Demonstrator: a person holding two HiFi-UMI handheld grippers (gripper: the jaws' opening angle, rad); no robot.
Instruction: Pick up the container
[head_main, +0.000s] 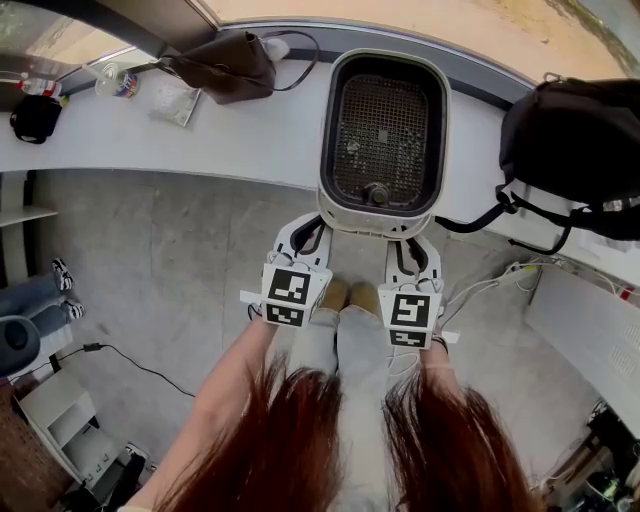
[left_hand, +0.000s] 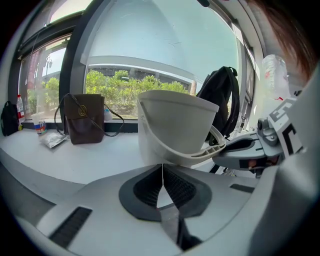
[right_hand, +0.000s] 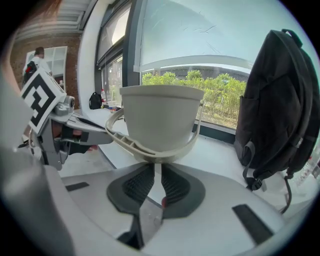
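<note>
The container (head_main: 383, 130) is a white tub with a dark mesh floor and a hoop handle. It is held over the near edge of the white counter (head_main: 230, 135). My left gripper (head_main: 310, 228) and right gripper (head_main: 410, 243) both meet its near side. In the left gripper view the left gripper (left_hand: 161, 167) has its pads together at the handle (left_hand: 210, 150) under the tub (left_hand: 175, 125). In the right gripper view the right gripper (right_hand: 155, 167) pinches the handle (right_hand: 150, 150) below the tub (right_hand: 160, 117), with a thin slit between its pads.
A brown bag (head_main: 225, 65) lies on the counter at the back left. A black backpack (head_main: 575, 150) stands to the right, close to the tub. A bottle (head_main: 30, 88) and a black pouch (head_main: 35, 118) sit far left. Cables (head_main: 490, 285) trail on the floor at right.
</note>
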